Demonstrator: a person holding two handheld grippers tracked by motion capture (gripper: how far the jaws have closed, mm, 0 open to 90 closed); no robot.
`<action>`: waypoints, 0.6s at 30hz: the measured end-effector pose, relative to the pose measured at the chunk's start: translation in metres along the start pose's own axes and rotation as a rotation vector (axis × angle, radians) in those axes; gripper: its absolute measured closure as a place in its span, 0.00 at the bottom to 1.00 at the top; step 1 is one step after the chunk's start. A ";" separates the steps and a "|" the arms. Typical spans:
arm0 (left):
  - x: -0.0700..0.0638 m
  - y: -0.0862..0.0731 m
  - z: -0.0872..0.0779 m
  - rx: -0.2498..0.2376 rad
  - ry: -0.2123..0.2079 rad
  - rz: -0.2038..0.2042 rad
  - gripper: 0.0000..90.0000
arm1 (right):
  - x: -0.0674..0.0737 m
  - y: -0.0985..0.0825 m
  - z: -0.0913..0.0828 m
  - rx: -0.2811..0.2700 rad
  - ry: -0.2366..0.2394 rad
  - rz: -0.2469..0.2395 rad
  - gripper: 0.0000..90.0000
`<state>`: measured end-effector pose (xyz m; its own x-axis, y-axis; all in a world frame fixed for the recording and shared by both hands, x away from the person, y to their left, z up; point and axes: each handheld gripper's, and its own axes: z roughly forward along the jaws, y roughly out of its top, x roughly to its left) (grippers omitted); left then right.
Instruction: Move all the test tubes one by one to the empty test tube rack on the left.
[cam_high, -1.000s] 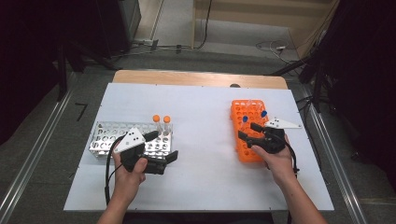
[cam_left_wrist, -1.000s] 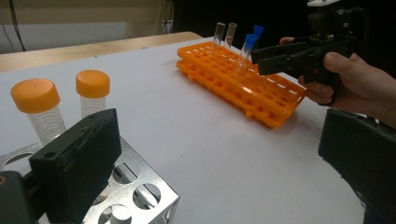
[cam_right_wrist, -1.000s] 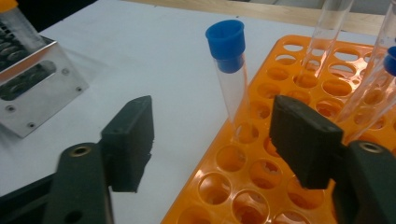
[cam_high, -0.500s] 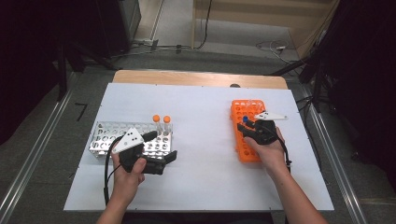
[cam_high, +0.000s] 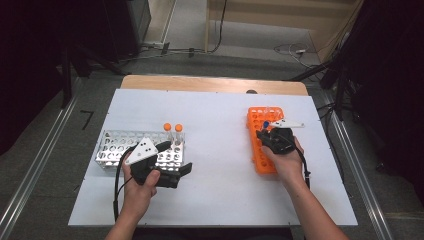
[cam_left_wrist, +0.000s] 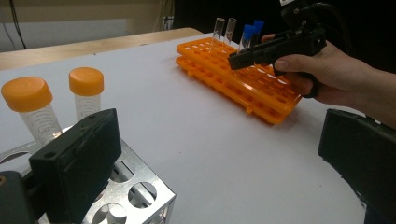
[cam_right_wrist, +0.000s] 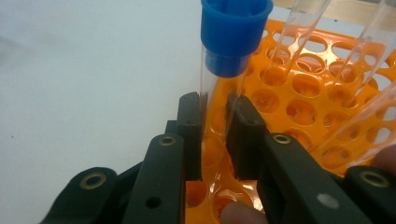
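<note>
An orange tube rack (cam_high: 256, 116) lies at the table's right. My right gripper (cam_high: 265, 132) reaches over it, and its jaws have just been closing. In the right gripper view they are shut (cam_right_wrist: 215, 105) on a clear blue-capped tube (cam_right_wrist: 233, 37) that stands upright in the rack (cam_right_wrist: 303, 93). At the left, my left gripper (cam_high: 177, 157) rests open beside a metal rack (cam_high: 112, 150) with nothing between its jaws (cam_left_wrist: 219, 158). Two orange-capped tubes (cam_high: 167, 131) (cam_high: 178, 131) stand in that rack's far right corner.
Uncapped clear tubes (cam_right_wrist: 303, 28) lean in the orange rack behind the held one, and a second blue-capped tube (cam_left_wrist: 258, 25) stands close by. White tabletop (cam_high: 215, 135) spreads between the two racks. The table's wooden far edge (cam_high: 210, 84) borders a dark floor with cables.
My right gripper has shifted slightly toward the rack's far end and its jaws have closed on the blue-capped tube. The left hand has kept still.
</note>
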<state>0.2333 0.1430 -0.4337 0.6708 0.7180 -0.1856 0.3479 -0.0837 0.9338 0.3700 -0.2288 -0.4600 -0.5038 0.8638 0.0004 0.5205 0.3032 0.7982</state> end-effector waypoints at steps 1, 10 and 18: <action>0.000 0.000 0.000 0.000 0.000 0.001 0.00 | 0.000 -0.001 -0.001 -0.011 0.001 0.006 0.83; -0.002 0.001 0.001 -0.015 -0.010 0.013 0.00 | -0.001 -0.004 -0.022 -0.168 0.020 -0.021 0.83; -0.009 0.004 0.006 -0.017 -0.045 0.039 0.00 | 0.007 -0.005 -0.052 -0.225 0.091 -0.050 0.83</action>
<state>0.2324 0.1323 -0.4296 0.7127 0.6824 -0.1624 0.3098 -0.0986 0.9457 0.3282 -0.2456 -0.4327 -0.5899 0.8074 0.0036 0.3318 0.2383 0.9127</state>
